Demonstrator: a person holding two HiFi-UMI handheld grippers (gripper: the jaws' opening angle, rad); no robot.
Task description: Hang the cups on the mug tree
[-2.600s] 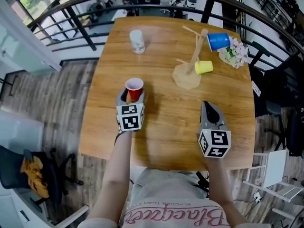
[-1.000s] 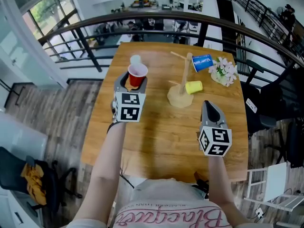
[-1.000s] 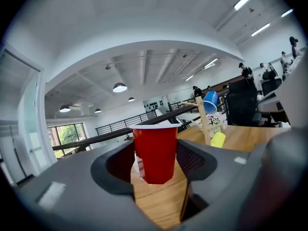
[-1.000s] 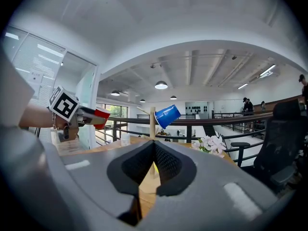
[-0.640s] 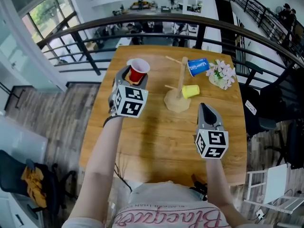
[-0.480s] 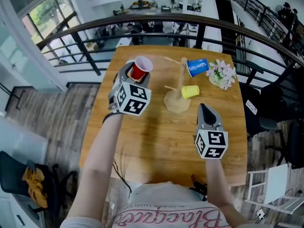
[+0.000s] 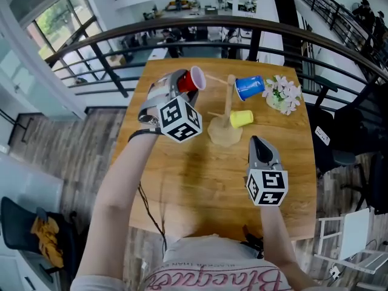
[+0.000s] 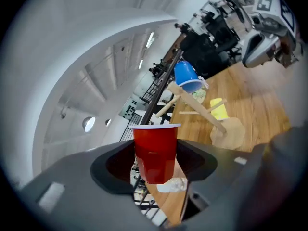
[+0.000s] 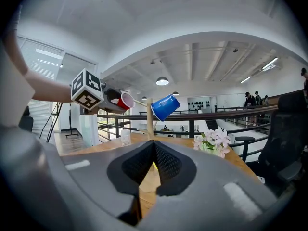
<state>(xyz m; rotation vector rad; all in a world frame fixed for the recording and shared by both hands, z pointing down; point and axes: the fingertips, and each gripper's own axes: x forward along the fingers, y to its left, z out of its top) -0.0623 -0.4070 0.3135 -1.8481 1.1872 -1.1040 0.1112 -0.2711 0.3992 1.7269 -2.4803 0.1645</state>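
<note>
The left gripper [image 7: 183,84] is clamped on the red cup [image 7: 197,77], tipped sideways, mouth just beside the mug tree's [image 7: 227,111] left peg. The blue cup [image 7: 248,87] and yellow cup [image 7: 242,119] hang on its right pegs. Nearer, the right gripper's [image 7: 255,141] jaws are pressed together, empty.

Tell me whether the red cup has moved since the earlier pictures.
Yes. The red cup has swung rightward up to the mug tree, now tipped sideways.

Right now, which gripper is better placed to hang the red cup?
The left gripper: it holds the red cup tilted near a free peg of the mug tree. The right gripper is shut, empty, farther back.
</note>
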